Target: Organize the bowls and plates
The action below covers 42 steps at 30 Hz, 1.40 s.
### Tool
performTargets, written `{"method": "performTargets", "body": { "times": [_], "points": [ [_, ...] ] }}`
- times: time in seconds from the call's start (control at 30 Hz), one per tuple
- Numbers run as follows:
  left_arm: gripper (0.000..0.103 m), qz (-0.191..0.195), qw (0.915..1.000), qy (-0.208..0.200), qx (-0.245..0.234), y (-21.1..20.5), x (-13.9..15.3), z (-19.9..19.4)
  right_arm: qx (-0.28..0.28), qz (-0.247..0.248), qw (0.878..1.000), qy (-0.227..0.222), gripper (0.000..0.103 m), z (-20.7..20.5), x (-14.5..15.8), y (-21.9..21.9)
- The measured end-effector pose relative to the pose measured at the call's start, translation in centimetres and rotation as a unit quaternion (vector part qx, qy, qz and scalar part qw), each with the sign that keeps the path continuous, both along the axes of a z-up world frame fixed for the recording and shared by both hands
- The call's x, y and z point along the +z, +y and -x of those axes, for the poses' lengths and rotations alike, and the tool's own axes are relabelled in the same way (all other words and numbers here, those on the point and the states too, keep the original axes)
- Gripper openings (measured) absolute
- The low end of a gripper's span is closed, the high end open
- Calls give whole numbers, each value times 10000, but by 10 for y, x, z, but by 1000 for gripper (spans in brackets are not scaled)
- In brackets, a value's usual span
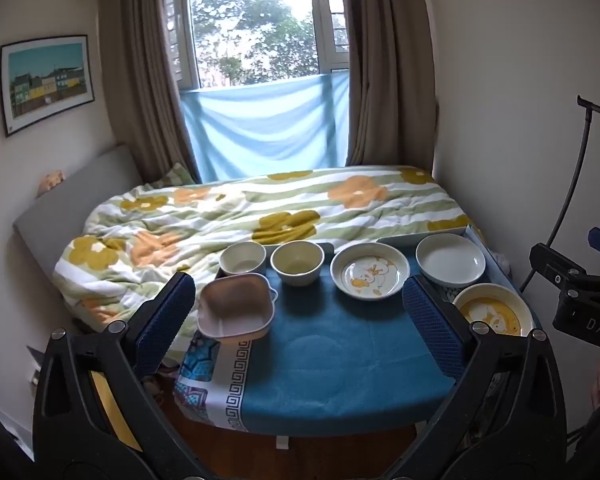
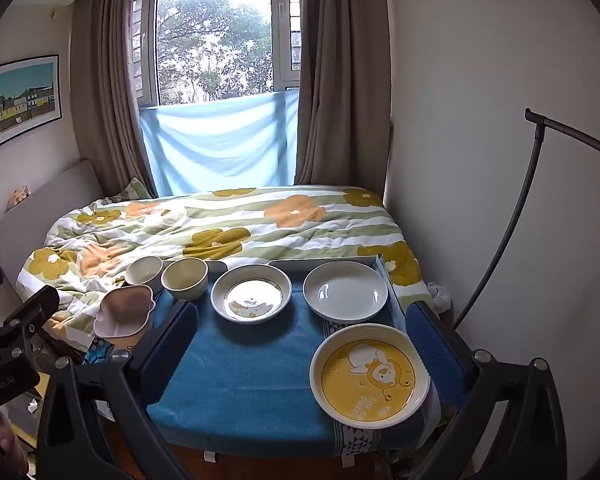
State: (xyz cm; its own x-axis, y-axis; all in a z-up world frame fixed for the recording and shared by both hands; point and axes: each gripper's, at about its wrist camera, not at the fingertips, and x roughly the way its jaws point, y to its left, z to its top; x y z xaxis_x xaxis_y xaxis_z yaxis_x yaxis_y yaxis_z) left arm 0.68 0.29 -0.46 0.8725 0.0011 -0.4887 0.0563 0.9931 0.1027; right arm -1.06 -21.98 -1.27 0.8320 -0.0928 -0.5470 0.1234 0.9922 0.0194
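bowls (image 1: 297,262) left on table (image 1: 340,360), plates (image 1: 370,271) right, bed (image 1: 260,208) behind

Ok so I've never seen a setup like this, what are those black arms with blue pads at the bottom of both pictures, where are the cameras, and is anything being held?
There is no robot here: a person holds a hand tool in each hand, and each tool is a two-finger gripper with a wide-angle camera looking forward along its fingers. One picture comes from the left gripper, the other from the right gripper. The blue pads are the fingers, standing wide apart, and nothing is held.

Both look at a small table under a blue cloth, in front of a bed. On it sit two round bowls, a pink square bowl at the left edge, a plate with a cartoon print, a plain white plate and a yellow cartoon plate.
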Motion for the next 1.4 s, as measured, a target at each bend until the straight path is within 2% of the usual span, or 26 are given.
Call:
{"method": "performTargets", "body": {
  "times": [1.4],
  "points": [
    [103, 34, 10000, 64, 65, -3, -2, 0, 42, 29, 10000, -14, 103, 2, -1, 6]
  ]
}}
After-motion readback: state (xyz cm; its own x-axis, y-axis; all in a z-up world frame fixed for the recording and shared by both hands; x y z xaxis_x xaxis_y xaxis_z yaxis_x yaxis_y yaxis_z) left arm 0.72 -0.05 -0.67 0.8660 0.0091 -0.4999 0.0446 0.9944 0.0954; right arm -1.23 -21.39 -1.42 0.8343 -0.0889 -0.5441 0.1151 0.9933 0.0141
